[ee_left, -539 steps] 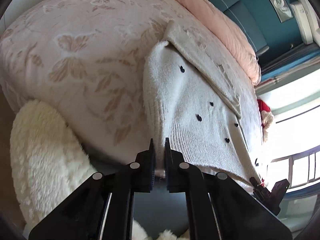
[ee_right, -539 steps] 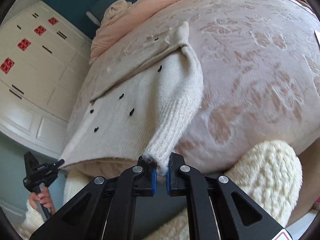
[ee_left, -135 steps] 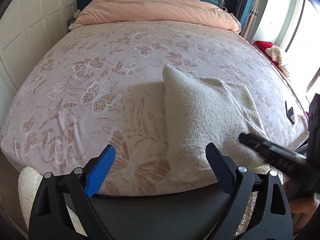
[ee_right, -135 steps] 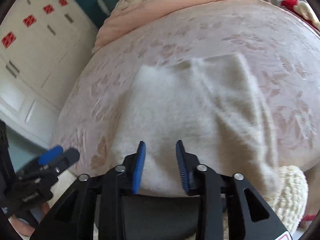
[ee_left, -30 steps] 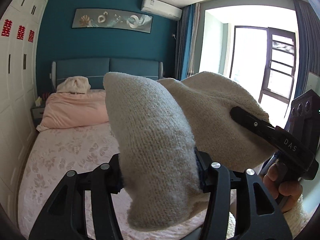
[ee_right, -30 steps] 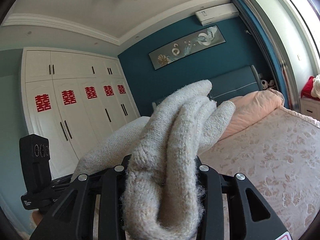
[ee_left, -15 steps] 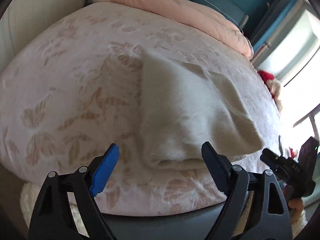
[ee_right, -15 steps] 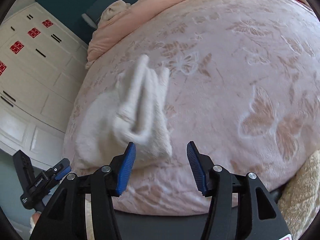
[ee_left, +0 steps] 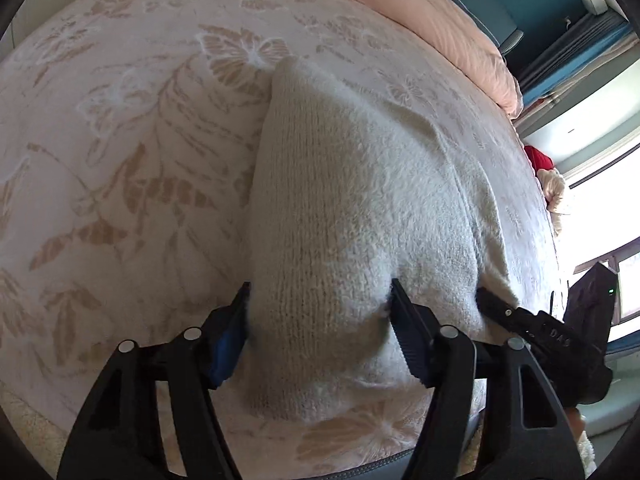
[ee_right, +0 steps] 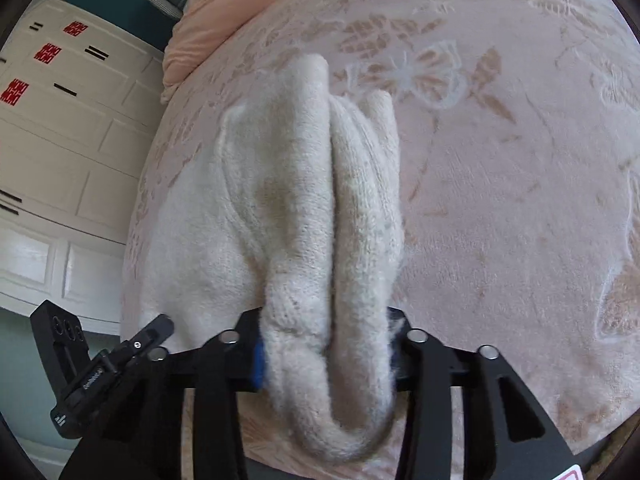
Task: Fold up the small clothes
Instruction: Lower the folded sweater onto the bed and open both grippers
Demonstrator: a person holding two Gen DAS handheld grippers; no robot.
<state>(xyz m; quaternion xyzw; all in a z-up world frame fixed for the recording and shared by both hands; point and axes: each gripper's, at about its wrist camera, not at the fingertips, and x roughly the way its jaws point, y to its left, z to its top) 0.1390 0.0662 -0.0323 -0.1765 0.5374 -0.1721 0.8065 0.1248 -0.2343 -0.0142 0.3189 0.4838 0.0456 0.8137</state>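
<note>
A cream knitted sweater (ee_left: pixel 352 208) lies folded into a thick bundle on the pink butterfly-patterned bed (ee_left: pixel 120 128). My left gripper (ee_left: pixel 320 320) is shut on the bundle's near left end, with a finger on each side of the thick fold. My right gripper (ee_right: pixel 326 344) is shut on the bundle's near right end (ee_right: pixel 320 240), where several stacked layers bulge between the fingers. Each gripper shows at the edge of the other's view: the right one (ee_left: pixel 520 320) and the left one (ee_right: pixel 120 356).
A peach duvet (ee_left: pixel 420 8) lies at the head of the bed. White wardrobe doors with red emblems (ee_right: pixel 48 112) stand at the left. A bright window (ee_left: pixel 600 208) and a red and cream item (ee_left: pixel 546 176) are at the right. The bed's front edge (ee_left: pixel 360 468) is just below my grippers.
A second ago both grippers held the bundle up in the air. Half a second ago it lay on the bed with both grippers open. Now both are closed on its near ends.
</note>
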